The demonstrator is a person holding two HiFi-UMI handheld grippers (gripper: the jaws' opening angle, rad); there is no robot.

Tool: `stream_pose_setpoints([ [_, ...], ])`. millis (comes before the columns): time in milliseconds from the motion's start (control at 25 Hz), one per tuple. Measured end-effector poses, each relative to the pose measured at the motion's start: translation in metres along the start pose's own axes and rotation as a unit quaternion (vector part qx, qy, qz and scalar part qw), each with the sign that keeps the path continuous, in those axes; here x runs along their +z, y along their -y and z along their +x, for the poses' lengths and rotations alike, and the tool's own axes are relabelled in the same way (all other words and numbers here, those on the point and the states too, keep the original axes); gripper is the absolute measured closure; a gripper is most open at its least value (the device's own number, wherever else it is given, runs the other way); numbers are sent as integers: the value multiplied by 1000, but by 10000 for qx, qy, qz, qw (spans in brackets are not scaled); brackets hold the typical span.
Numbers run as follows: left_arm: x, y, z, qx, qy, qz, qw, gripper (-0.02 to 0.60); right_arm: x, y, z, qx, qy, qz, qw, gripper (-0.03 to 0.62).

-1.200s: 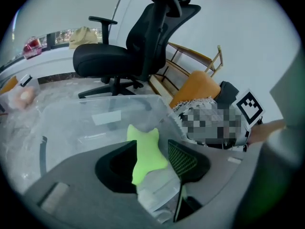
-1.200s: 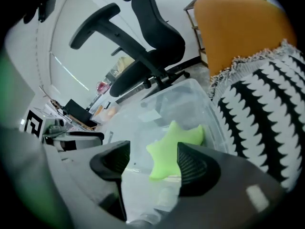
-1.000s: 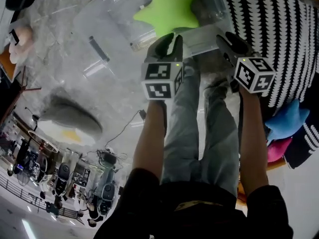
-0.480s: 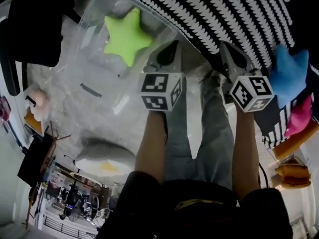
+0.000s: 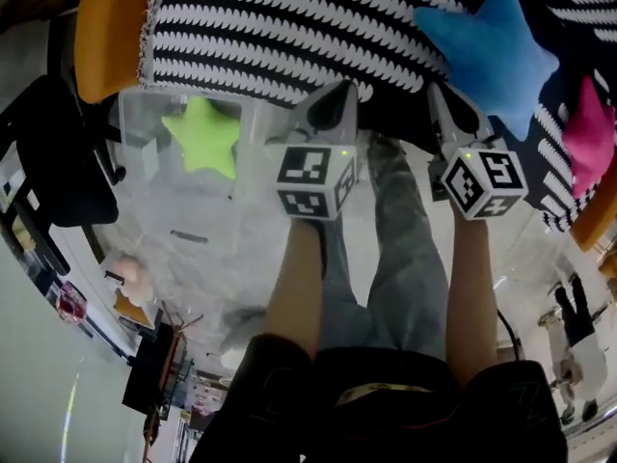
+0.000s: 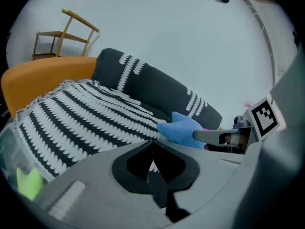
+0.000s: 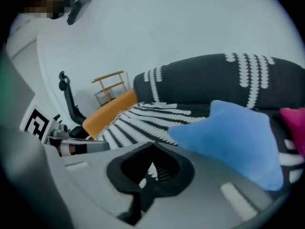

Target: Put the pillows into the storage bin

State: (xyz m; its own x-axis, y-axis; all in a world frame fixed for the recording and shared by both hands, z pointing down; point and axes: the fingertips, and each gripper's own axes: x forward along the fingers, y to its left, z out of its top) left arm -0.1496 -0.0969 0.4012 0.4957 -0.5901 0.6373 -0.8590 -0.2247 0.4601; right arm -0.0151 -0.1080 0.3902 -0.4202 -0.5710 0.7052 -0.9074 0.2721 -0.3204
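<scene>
Left gripper [image 5: 333, 96], right gripper [image 5: 446, 101] fingers newly clenched, empty, green star pillow [image 5: 202, 135] in clear plastic bin [image 5: 145, 177] swung left, blue star pillow [image 5: 487, 41] closer

Soft, even light is filling all three views, glare is glinting on the clear storage bin [image 5: 135, 114] left of the left gripper [image 5: 337, 90], fisheye distortion is bending the edges into dark corners, and the blue pillow [image 7: 238, 137] beside the right gripper [image 7: 152, 146] is blurring slightly.
</scene>
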Motion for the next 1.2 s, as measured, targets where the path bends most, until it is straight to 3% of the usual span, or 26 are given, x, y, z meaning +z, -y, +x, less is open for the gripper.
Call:
stream_pose_setpoints([
  [120, -2, 37, 33, -251, -223, 250, 9991, 568, 1, 54, -20, -715, 86, 419, 9965, 591],
  [240, -2, 78, 57, -438, -387, 419, 9974, 561, 4, 94, -39, -1058, 118, 494, 9931, 591],
  [360, -4, 124, 81, -781, -525, 517, 9942, 439, 4, 138, -65, -1372, 187, 557, 9888, 589],
  [480, -11, 152, 99, -926, -688, 523, 9919, 359, 2, 174, -86, -1496, 210, 639, 9865, 522],
  [560, -18, 161, 109, -926, -827, 563, 9907, 297, -4, 192, -90, -1445, 101, 648, 9873, 468],
  [680, -28, 166, 126, -835, -1003, 624, 9895, 232, -16, 215, -82, -1193, -217, 820, 9892, 336],
  [920, -53, 182, 161, -864, -1445, 518, 9844, 206, -34, 247, -62, -558, -811, 978, 9903, 179],
  [1040, -54, 188, 173, -784, -1548, 595, 9830, 207, -34, 254, -60, -260, -879, 1006, 9907, 172],
  [1200, -59, 161, 169, -572, -1685, 599, 9822, 207, -40, 228, -37, 156, -926, 1044, 9901, 172],
])
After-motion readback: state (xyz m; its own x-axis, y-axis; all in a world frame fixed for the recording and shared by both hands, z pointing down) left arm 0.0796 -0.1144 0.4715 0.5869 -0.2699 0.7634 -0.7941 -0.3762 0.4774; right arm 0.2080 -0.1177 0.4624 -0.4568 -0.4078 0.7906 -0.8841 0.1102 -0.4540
